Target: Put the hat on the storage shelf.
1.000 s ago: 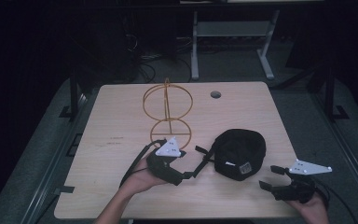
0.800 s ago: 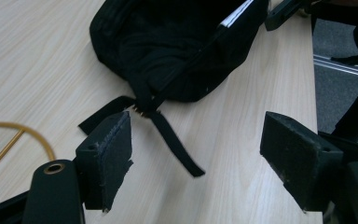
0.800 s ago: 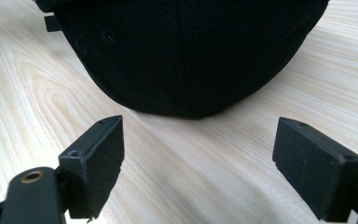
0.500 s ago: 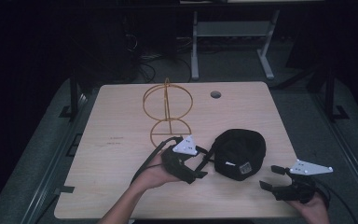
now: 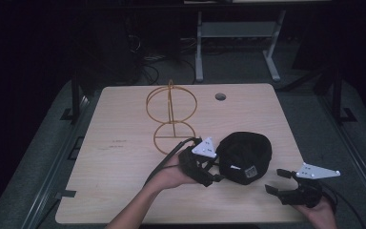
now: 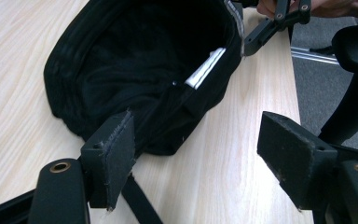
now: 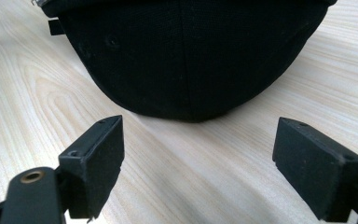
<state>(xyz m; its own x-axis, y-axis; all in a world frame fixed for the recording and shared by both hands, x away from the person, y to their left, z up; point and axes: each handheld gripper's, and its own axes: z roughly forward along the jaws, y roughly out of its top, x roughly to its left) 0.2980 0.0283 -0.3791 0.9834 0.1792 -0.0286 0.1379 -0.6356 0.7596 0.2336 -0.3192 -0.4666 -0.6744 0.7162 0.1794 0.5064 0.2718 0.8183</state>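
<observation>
One black cap (image 5: 244,156) lies on the desk (image 5: 124,157), and one gold wire stand (image 5: 171,114) stands there, built of two rings on a single upright rod. One round hole (image 5: 220,97) shows in the desk top. Two tools are over the desk, the left tool (image 5: 208,171) and the right tool (image 5: 277,181), each with two jaws and one grey three-cornered plate.

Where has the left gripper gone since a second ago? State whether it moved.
Yes. The left gripper moved rightward, away from the wire stand, up to the black cap, jaws open.

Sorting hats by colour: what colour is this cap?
Black cap, clearest in the right gripper view.
</observation>
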